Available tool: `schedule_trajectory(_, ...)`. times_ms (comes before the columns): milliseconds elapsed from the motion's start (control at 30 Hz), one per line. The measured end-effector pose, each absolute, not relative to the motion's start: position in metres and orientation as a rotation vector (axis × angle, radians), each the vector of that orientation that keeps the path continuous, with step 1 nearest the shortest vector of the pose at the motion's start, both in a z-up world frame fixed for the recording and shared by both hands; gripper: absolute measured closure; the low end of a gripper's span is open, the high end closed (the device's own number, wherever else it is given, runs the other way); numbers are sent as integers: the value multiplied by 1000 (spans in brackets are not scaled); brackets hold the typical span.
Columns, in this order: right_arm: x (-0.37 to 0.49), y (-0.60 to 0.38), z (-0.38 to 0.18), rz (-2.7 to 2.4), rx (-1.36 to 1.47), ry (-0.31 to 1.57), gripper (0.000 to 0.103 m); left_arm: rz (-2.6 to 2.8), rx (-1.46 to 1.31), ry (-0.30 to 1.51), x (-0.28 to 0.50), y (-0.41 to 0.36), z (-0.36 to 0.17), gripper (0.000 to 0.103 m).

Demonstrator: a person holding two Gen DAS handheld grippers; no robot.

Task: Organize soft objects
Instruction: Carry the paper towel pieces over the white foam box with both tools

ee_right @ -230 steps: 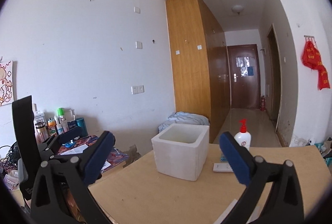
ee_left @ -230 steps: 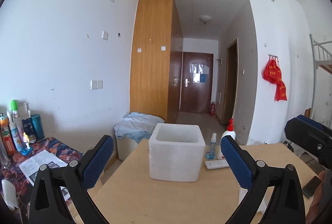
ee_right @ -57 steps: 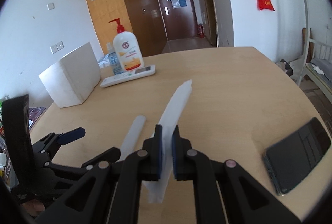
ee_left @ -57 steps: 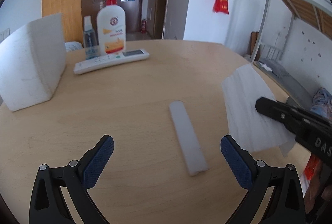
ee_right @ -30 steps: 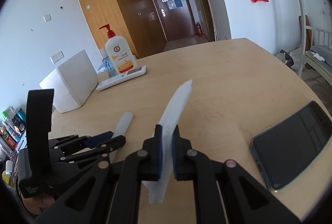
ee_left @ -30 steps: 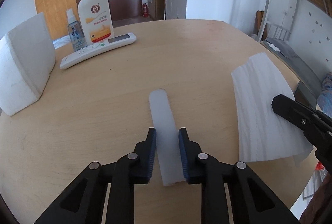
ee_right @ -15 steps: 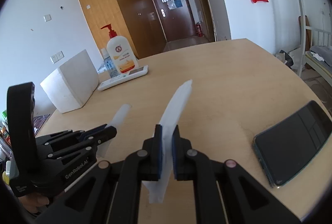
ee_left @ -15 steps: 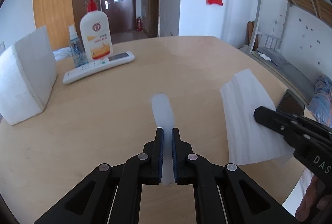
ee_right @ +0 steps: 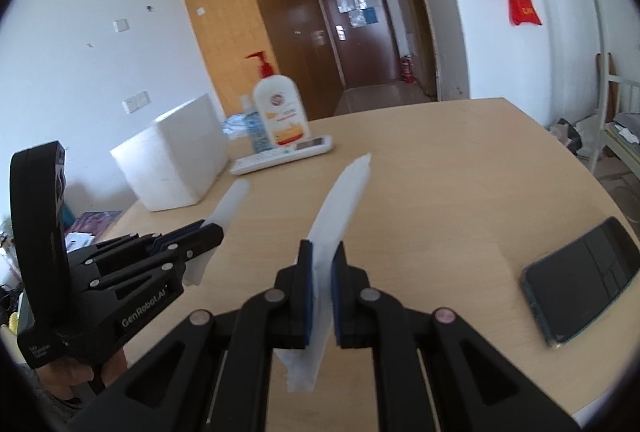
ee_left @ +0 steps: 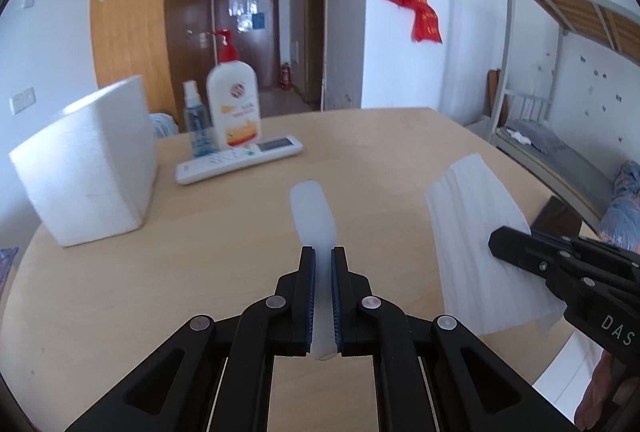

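You have both pieces in hand, and neither is stowed yet. Your left gripper (ee_left: 323,260) is closed tight on the near end of the foam strip (ee_left: 313,209), which juts forward over the table (ee_left: 392,152) with its far end pointing towards the remote (ee_left: 239,159); whether that far end is clear of the wood or resting on it cannot be told from these views. Your right gripper (ee_right: 319,250) is clamped just as narrowly on the foam sheet (ee_right: 340,192), held on edge so it stands up like a blade, its tail hanging below the jaws. The two pieces ride side by side, apart. The foam box (ee_left: 88,160) sits at the far left of the table, open at the top and well away from both; nothing can be seen inside it from here. So the pick-up looks finished for these two, and the carry and drop, presumably into that box, are all ahead. The phone (ee_right: 582,272), bottle (ee_right: 282,112) and remote are hard things and probably not part of your job.
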State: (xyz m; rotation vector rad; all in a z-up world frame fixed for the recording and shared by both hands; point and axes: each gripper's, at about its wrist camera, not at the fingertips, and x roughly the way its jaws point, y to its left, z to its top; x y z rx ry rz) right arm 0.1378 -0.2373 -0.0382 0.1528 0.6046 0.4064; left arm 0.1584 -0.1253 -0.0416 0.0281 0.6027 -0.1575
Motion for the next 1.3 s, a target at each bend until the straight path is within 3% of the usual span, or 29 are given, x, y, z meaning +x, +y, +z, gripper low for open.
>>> schedule_trajectory(933,9,-133,30,671,21,362,96,60,-13,271,-40,-23,42,95)
schedule_trajectory(1300,-18,-114,48,714,-20,268,96,115,-32,176,-78,-3,57,95)
